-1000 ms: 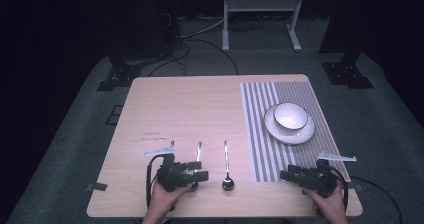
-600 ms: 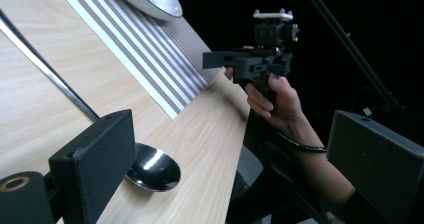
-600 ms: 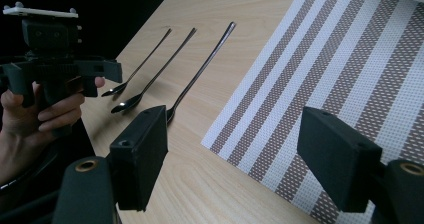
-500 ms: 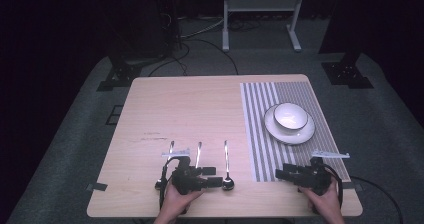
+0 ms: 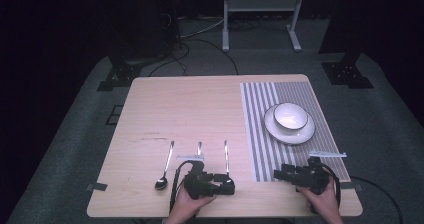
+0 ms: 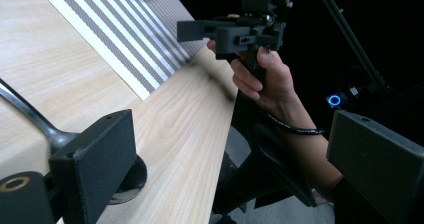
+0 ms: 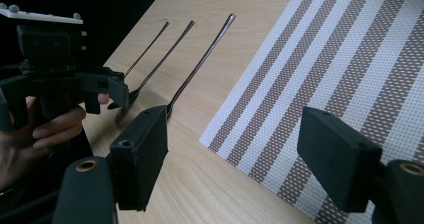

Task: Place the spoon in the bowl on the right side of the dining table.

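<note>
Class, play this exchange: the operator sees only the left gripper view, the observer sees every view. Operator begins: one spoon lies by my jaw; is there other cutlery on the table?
Observer: Yes, two more lie left of your spoon: a second spoon and a middle piece, its head hidden behind the left gripper.
Operator: Anything on the striped mat?
Observer: A bowl standing on a plate.
Operator: The right gripper, its jaws?
Observer: Open, nothing between them, over the mat's edge.
</note>
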The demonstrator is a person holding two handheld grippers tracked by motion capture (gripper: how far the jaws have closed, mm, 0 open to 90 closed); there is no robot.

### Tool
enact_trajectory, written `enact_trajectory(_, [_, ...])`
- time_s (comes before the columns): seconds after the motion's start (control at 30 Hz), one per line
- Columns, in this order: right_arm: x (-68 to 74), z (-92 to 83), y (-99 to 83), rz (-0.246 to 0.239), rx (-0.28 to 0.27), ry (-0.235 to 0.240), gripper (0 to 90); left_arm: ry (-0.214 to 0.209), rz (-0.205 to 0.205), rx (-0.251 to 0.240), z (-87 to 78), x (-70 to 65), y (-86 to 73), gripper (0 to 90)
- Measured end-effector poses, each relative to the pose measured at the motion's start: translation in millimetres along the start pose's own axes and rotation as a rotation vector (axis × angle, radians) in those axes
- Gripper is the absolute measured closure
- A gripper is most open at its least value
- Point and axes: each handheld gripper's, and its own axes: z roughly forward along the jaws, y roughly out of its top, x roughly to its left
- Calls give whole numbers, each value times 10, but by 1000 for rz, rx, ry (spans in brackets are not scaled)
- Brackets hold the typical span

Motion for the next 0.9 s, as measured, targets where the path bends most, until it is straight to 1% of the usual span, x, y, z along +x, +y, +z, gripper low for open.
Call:
enact_trajectory(0.4, [40, 27, 33, -17, 5, 1, 271, 5, -8, 35, 72, 20, -44, 43])
enact_trajectory(0.47, [50, 29, 43, -19, 5, 2, 271, 11, -13, 48, 92, 24, -57, 44])
enact_trajectory(0.5, [54, 32, 47, -23, 5, 2, 271, 14, -15, 57, 99, 28, -62, 43])
enact_trajectory(0.57, [67, 37, 59, -26, 7, 3, 271, 38, -28, 87, 124, 52, -82, 44])
enact_trajectory(0.63, [76, 44, 67, -29, 8, 4, 271, 76, -40, 113, 141, 69, -94, 44])
enact_trajectory(0.73, [98, 67, 85, -35, 13, 6, 271, 82, -57, 122, 143, 84, -95, 45])
enact_trajectory(0.83, [120, 98, 106, -44, 22, 10, 271, 87, -55, 119, 138, 74, -90, 46])
enact_trajectory(0.9, [135, 124, 124, -51, 25, 12, 270, 93, -53, 125, 133, 83, -87, 46])
